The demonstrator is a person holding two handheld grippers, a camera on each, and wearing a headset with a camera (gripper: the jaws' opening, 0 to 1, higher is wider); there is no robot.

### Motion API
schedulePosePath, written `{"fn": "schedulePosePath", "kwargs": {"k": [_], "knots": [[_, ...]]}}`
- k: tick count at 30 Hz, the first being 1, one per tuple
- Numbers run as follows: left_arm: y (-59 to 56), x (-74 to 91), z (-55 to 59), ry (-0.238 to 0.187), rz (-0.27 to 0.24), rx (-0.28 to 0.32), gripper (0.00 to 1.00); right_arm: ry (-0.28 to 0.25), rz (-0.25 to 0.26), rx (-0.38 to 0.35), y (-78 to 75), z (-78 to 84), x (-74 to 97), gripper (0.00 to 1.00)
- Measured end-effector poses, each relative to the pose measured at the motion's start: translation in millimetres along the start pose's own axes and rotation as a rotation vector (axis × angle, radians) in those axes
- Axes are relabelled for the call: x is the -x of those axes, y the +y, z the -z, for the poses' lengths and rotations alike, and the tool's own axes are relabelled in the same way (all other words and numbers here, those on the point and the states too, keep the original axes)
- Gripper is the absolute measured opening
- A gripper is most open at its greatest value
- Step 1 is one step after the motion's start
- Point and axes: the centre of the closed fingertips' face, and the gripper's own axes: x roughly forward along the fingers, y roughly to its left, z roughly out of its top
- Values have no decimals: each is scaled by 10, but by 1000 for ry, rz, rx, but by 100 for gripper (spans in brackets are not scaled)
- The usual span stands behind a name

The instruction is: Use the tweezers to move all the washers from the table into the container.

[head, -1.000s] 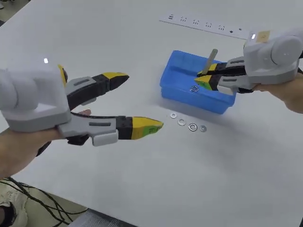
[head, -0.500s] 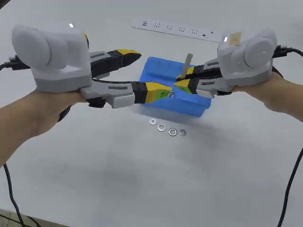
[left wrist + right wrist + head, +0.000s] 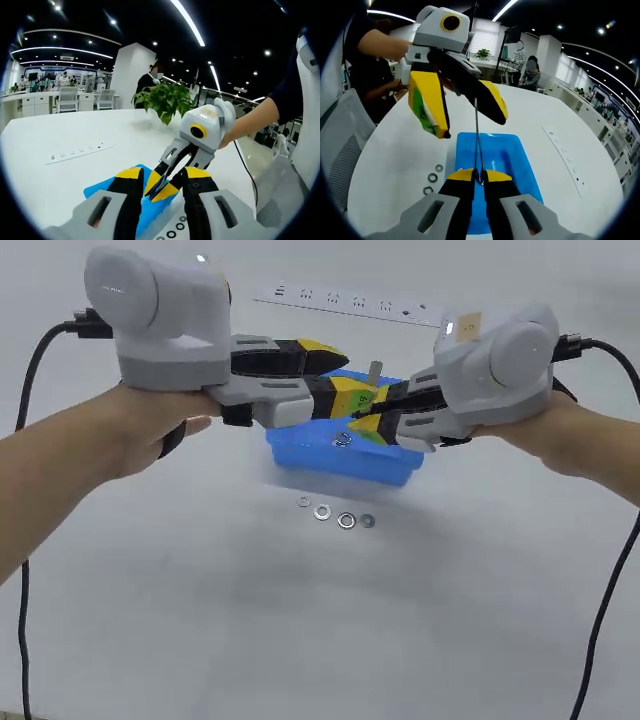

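My right gripper (image 3: 366,422) (image 3: 479,176) hovers over the blue container (image 3: 340,462) (image 3: 501,150), shut on the thin metal tweezers (image 3: 476,132), whose grey end (image 3: 375,370) sticks up behind the jaws. My left gripper (image 3: 340,375) (image 3: 161,177) is open and has come in from the left, its yellow-tipped jaws standing on either side of the tweezers. One washer (image 3: 343,440) shows against the container's inside; I cannot tell if the tweezers hold it. Several washers (image 3: 334,515) (image 3: 433,177) lie in a row on the table in front of the container.
A white power strip (image 3: 340,302) (image 3: 75,152) lies on the table beyond the container. The white table (image 3: 300,620) stretches wide toward me. Black cables (image 3: 610,580) trail from both grippers. People and a potted plant (image 3: 167,100) are far behind.
My left gripper has swung right and forward, from well left of the container to over it, beside the right gripper's jaws. The right gripper keeps the tweezers over the container.
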Motion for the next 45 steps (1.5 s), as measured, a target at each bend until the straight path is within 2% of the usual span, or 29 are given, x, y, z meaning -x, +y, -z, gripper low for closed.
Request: {"fn": "schedulePosePath", "kwargs": {"k": [5, 10, 12, 15, 19, 21, 26, 27, 30, 31, 33, 35, 37, 39, 41, 43, 45], "knots": [[-67, -19, -28, 15, 52, -31, 28, -2, -8, 10, 21, -20, 6, 8], [-130, -10, -85, 0, 92, -52, 25, -13, -21, 15, 41, -64, 29, 8], [-185, -8, -141, -24, 113, -72, 23, -17, -22, 20, 47, -82, 31, 8], [-236, -17, -184, -38, 136, -67, 20, -19, -26, 23, 53, -94, 24, 8], [-267, -14, -157, -7, 152, -104, 10, -23, -25, 28, 38, -109, 23, 8], [-271, -7, -169, -12, 151, -116, 10, -24, -26, 26, 36, -113, 21, 8], [-245, -14, -181, -12, 138, -208, 7, -18, -15, 32, -8, -103, 16, 8], [-264, -12, -170, -8, 159, -209, 6, -17, -15, 39, -10, -103, 15, 9], [-199, -15, -193, -18, 120, -216, 5, -13, -10, 60, -7, -90, 10, 10], [-161, -12, -202, -22, 104, -215, 4, -19, -8, 44, -9, -93, 8, 10], [-163, -24, -216, -23, 87, -223, 4, -16, 16, 29, -59, -84, 7, 11], [-209, -53, -220, -17, 87, -234, 4, -12, 8, 1, -69, -78, 2, 12], [-194, -69, -220, -12, 72, -245, 4, 1, 18, 22, -78, -64, 2, 12], [-207, -84, -229, -15, 67, -253, 4, 6, 17, -20, -74, -62, 9, 12], [-172, -90, -239, -16, 52, -262, 4, -4, 37, -27, -102, -80, 23, 13], [-117, -93, -235, -5, 23, -286, 4, -31, 55, -83, -142, -127, 51, 14], [-94, -84, -242, -10, 17, -289, 4, -70, 70, -117, -172, -192, 93, 15]]}}
